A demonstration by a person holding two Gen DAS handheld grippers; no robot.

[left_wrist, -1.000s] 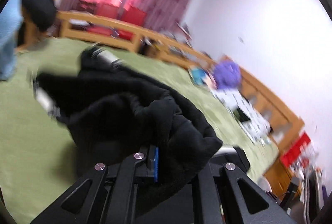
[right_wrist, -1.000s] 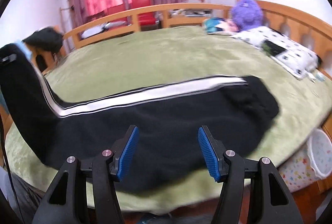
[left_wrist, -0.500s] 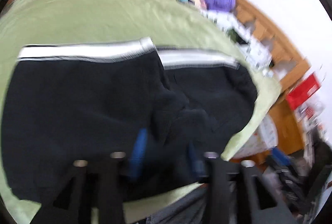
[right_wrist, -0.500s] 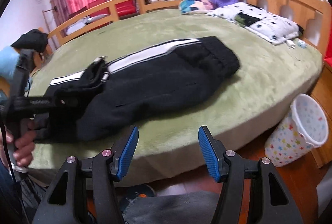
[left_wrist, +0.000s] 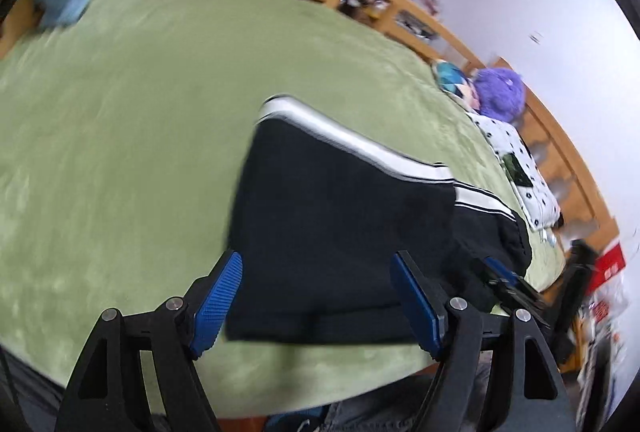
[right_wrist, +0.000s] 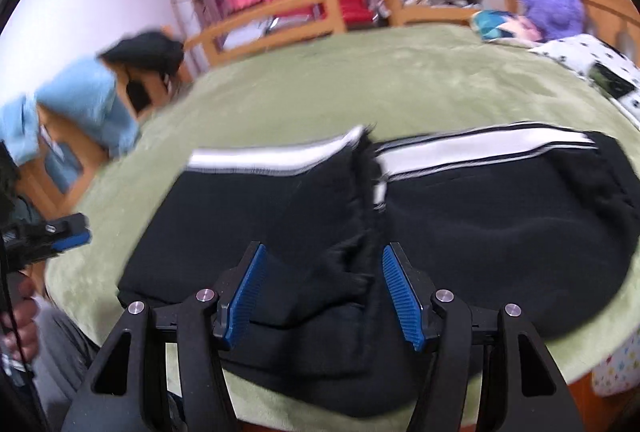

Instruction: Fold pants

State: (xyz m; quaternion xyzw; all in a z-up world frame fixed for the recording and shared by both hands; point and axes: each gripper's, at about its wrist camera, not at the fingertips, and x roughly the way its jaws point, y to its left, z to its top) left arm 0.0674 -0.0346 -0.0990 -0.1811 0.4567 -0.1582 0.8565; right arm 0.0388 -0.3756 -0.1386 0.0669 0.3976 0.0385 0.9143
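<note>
The black pants (left_wrist: 340,216) with a white side stripe lie folded over on the green bed cover (left_wrist: 120,132), near its front edge. My left gripper (left_wrist: 316,300) hangs just above the folded layer, its jaws opening, pads clear of the cloth. In the right wrist view the pants (right_wrist: 480,216) fill the middle, the folded layer's ragged edge running toward the camera. My right gripper (right_wrist: 322,296) is open, low over that bunched edge, which lies between the fingers without being pressed. Each gripper shows in the other's view: the right gripper (left_wrist: 504,280) and the left gripper (right_wrist: 60,236).
A purple plush toy (left_wrist: 500,92) and a dotted pillow (left_wrist: 520,168) sit at the bed's right side by the wooden rail (right_wrist: 320,8). A person in light blue (right_wrist: 80,100) bends at the far left. A patterned bin (right_wrist: 612,364) stands on the floor.
The left gripper laid the lifted leg end over the rest of the pants, let go and opened. The right gripper came in low over the folded edge.
</note>
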